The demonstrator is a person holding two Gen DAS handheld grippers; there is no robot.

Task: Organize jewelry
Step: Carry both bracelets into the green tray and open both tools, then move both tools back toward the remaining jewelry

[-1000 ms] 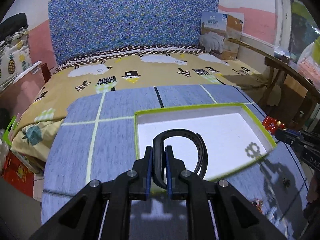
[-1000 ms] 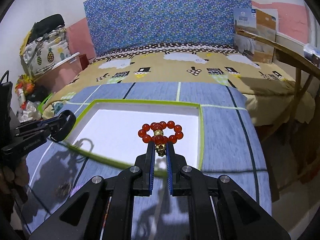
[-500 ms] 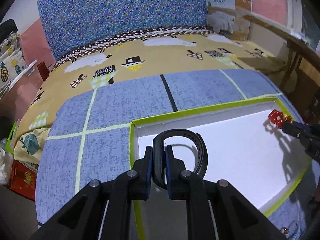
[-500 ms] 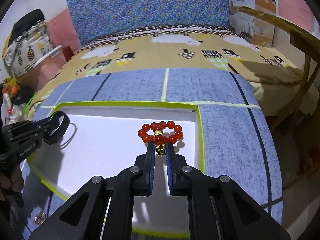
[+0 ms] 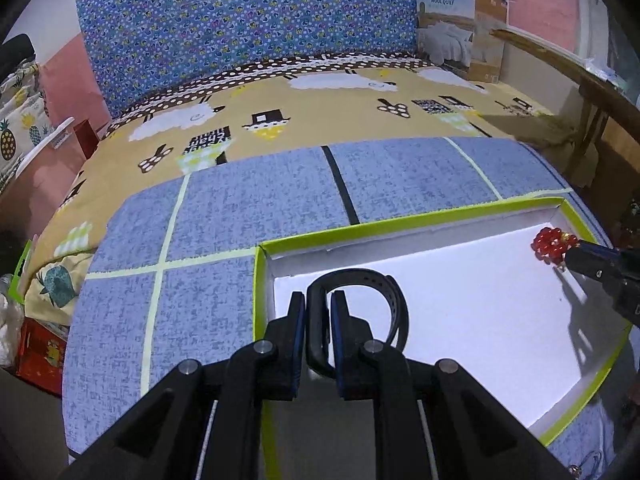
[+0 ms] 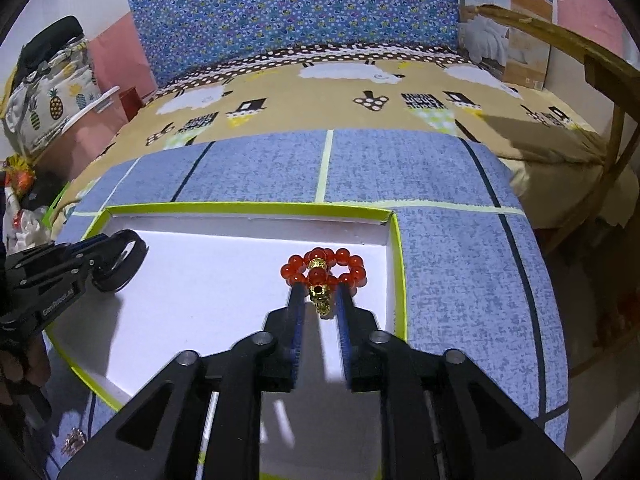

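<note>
Now: Both Pieces Over the White Tray

Behind everything, filling the upper half of both views, lies a bed [image 6: 320, 92] with a tan sheep-print cover and a blue flowered headboard [image 5: 248, 28]. Below it, across the middle of each frame, spreads a blue mat [image 6: 460, 272] crossed by pale and dark lines. On that mat sits a shallow tray [image 5: 400, 226] with a lime-green rim and a white floor, occupying the lower right of the left wrist view and the lower left to centre of the right wrist view.

At bottom centre of the left wrist view, the left gripper [image 5: 319, 312] has a black wristband [image 5: 380, 284] standing between its pads over the tray's near-left corner; its jaws are opening, and the pads seem to sit slightly off the strap.

At bottom centre of the right wrist view, the right gripper [image 6: 319, 300] is opening too; a red bead bracelet [image 6: 324, 266] with a gold charm lies on the tray floor near its right wall, the charm between the parted pads with gaps on both sides
</note>
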